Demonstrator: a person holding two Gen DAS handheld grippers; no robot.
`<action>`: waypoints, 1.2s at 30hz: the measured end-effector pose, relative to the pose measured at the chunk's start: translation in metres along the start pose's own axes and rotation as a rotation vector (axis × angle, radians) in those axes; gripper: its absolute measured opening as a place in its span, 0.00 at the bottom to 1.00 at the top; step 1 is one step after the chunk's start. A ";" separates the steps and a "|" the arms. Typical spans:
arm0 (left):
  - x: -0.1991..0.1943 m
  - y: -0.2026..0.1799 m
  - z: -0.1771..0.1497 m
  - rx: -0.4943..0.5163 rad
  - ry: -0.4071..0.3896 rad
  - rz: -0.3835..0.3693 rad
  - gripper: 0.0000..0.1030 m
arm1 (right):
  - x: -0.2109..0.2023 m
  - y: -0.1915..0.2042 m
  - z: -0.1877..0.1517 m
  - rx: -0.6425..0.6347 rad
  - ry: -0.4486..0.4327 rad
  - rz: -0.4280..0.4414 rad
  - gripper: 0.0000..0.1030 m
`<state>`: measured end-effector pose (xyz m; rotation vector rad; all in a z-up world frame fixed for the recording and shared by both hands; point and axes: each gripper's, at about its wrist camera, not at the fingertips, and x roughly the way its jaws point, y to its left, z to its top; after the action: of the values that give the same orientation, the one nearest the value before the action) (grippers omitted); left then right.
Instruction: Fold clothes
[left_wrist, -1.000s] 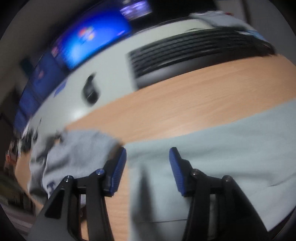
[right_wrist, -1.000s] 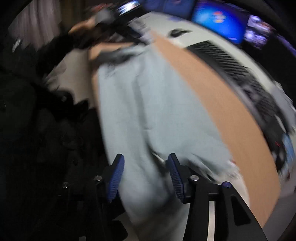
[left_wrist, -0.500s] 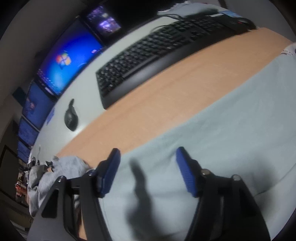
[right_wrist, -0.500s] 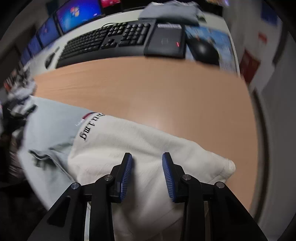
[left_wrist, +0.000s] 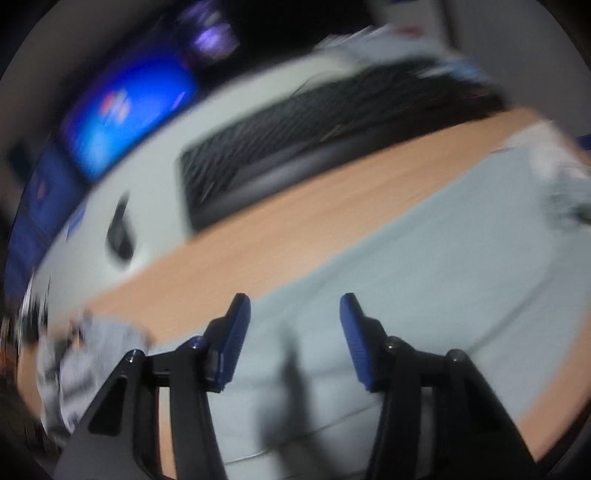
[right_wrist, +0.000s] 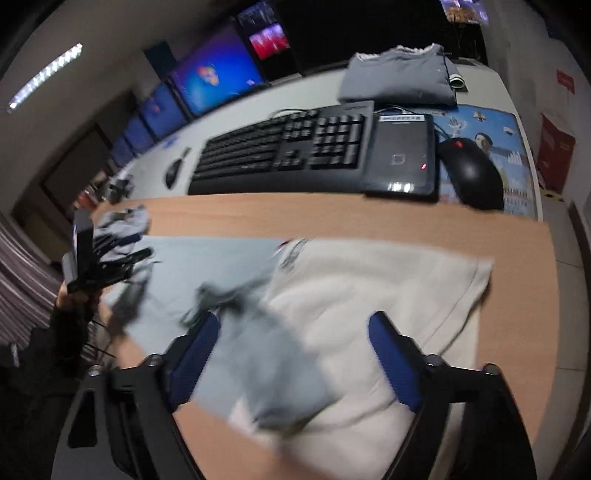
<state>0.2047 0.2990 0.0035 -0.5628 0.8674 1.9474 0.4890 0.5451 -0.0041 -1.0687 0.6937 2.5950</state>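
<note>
A pale grey garment (right_wrist: 207, 266) lies spread on the wooden desk (right_wrist: 369, 218); its cream inside face (right_wrist: 369, 295) is folded over at the right. My right gripper (right_wrist: 293, 332) is open above the fold, holding nothing, with a loose grey flap blurred between the fingers. My left gripper (left_wrist: 293, 317) is open over the garment's left end (left_wrist: 424, 280), holding nothing. It also shows in the right wrist view (right_wrist: 110, 258) at the far left.
A black keyboard (right_wrist: 284, 151), a black box (right_wrist: 402, 158) and a mouse (right_wrist: 472, 173) on a printed pad lie behind the wooden strip. A folded grey garment (right_wrist: 399, 77) sits at the back. A crumpled grey garment (left_wrist: 77, 354) lies left. Monitors (right_wrist: 214, 81) line the back.
My right gripper has opened wide and pulled back from the cream fold. My left gripper has swung left, with the view now blurred. A grey flap has dropped onto the cream part.
</note>
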 end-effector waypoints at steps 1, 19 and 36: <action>-0.005 -0.021 0.010 0.032 -0.034 -0.043 0.65 | 0.000 0.001 -0.009 0.010 0.001 -0.028 0.83; 0.017 -0.164 0.082 0.094 -0.035 -0.492 0.54 | 0.017 0.012 -0.036 0.085 0.050 0.052 0.67; 0.006 -0.132 0.060 -0.177 -0.007 -0.763 0.07 | -0.004 0.051 0.016 -0.240 -0.024 -0.217 0.12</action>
<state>0.3141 0.3937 -0.0079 -0.8430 0.3799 1.3219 0.4620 0.5100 0.0256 -1.1089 0.2473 2.5395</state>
